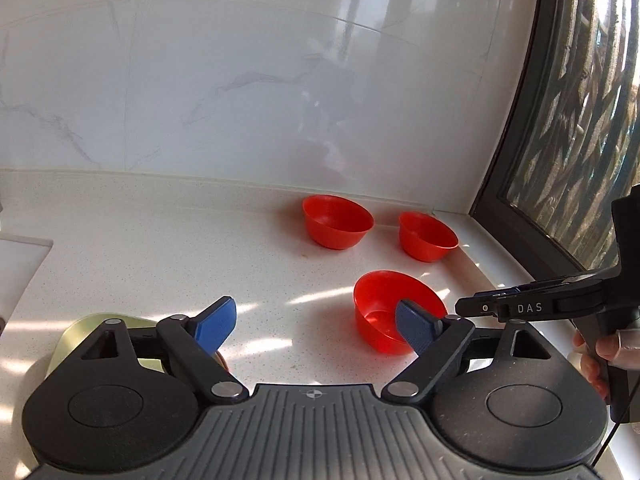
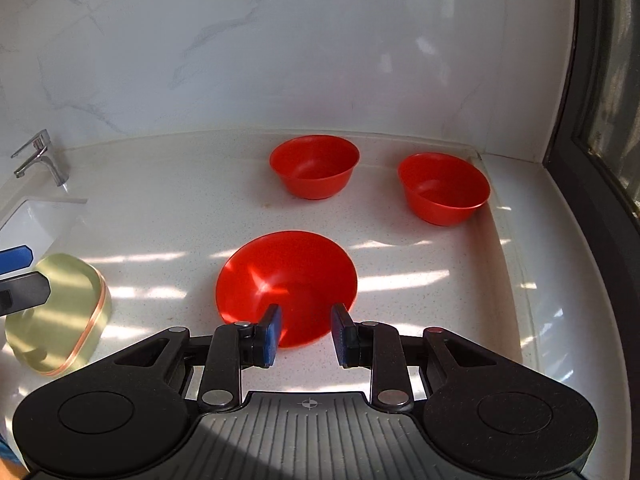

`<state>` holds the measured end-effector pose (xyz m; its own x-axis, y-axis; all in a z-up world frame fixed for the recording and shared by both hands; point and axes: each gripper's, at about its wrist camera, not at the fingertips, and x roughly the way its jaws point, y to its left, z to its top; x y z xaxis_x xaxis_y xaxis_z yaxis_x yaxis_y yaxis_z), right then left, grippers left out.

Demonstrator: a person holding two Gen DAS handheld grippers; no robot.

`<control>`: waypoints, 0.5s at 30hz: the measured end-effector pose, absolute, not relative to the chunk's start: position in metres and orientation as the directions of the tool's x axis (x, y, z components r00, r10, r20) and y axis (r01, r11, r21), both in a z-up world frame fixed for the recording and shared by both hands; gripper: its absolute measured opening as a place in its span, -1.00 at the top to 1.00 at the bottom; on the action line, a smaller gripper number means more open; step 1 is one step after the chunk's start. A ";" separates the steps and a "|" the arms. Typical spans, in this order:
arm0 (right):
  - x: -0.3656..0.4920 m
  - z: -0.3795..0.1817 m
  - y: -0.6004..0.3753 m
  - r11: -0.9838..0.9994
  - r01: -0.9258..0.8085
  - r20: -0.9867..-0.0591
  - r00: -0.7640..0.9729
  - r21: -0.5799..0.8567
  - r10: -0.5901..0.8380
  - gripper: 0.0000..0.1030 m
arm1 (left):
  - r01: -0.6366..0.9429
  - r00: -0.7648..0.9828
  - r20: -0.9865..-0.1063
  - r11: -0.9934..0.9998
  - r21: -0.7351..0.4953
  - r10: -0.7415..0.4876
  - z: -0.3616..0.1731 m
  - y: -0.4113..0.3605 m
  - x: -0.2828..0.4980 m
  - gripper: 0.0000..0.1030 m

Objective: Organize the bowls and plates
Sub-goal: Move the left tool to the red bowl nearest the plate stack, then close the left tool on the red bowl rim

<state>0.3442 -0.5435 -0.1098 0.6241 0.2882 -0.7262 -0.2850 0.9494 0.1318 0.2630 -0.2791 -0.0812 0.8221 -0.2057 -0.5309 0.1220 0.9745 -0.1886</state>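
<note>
Three red bowls stand upright on the white counter. Two are at the back: one in the middle (image 2: 314, 166) (image 1: 337, 221) and one nearer the window corner (image 2: 444, 188) (image 1: 428, 235). The third, nearest bowl (image 2: 286, 280) (image 1: 394, 310) lies just ahead of my right gripper (image 2: 306, 330), which is open and empty. My left gripper (image 1: 316, 322) is open wide and empty above the counter. A pale green plate (image 2: 58, 314) (image 1: 74, 330) lies under it at the left. The right gripper's body (image 1: 560, 306) shows at the right of the left wrist view.
A sink basin (image 2: 30, 220) with a chrome tap (image 2: 40, 156) is at the far left. A marble wall (image 2: 280, 60) backs the counter. A dark window frame (image 2: 592, 120) bounds the right side. Sunlight streaks cross the counter (image 2: 420, 280).
</note>
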 end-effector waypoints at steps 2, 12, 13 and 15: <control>0.355 -0.115 -0.553 0.940 -0.307 -0.724 0.614 0.149 0.315 0.52 | 0.106 0.817 -0.542 0.976 -0.192 -0.196 -0.081 -0.289 0.266 -0.57; 0.391 -0.137 -0.575 0.911 -0.351 -0.724 0.568 0.218 0.392 0.52 | 0.040 0.791 -0.593 0.981 -0.189 -0.146 -0.091 -0.320 0.307 -0.60; 0.395 -0.139 -0.577 0.911 -0.346 -0.725 0.566 0.223 0.392 0.52 | 0.042 0.779 -0.608 0.980 -0.194 -0.153 -0.096 -0.323 0.316 -0.57; 0.402 -0.144 -0.580 0.912 -0.338 -0.732 0.556 0.234 0.394 0.52 | 0.038 0.758 -0.633 0.980 -0.197 -0.157 -0.106 -0.327 0.331 -0.54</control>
